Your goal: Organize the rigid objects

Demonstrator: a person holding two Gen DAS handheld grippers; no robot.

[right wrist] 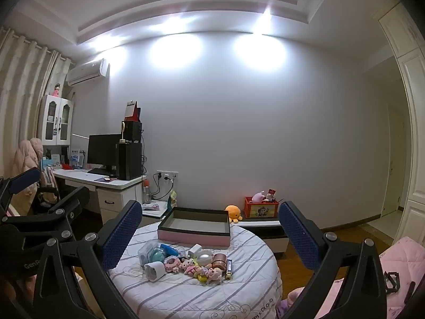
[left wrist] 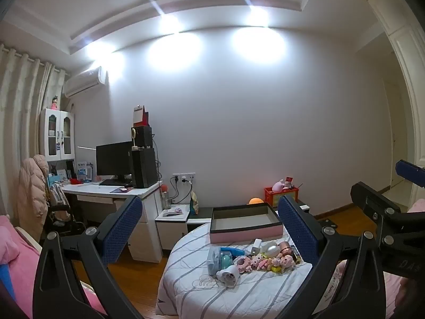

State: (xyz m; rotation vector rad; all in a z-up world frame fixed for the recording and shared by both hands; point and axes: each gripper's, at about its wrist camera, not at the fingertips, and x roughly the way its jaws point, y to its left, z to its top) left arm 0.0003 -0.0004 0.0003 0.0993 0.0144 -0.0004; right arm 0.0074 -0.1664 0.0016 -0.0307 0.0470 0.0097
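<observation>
An empty pink box with a dark rim (left wrist: 245,235) (right wrist: 194,236) stands at the far side of a round table under a striped white cloth (left wrist: 212,297) (right wrist: 186,297). In front of it lies a heap of small items (left wrist: 255,260) (right wrist: 186,261): a white plug adapter (left wrist: 228,275) (right wrist: 156,267), a teal thing in a clear bag (left wrist: 220,259), a rose-gold tin (right wrist: 219,259), pink trinkets. My left gripper (left wrist: 209,212) (right wrist: 61,182) and right gripper (right wrist: 209,212) (left wrist: 379,178) hover side by side short of the table, both open and holding nothing.
A desk with a monitor (left wrist: 114,159) and a chair draped with a pink coat (left wrist: 32,194) stand at the left. A low cabinet (left wrist: 172,220), an orange plush (right wrist: 233,212) and a red toy crate (right wrist: 261,208) lie behind the table. Pink bedding (right wrist: 398,260) is at the right.
</observation>
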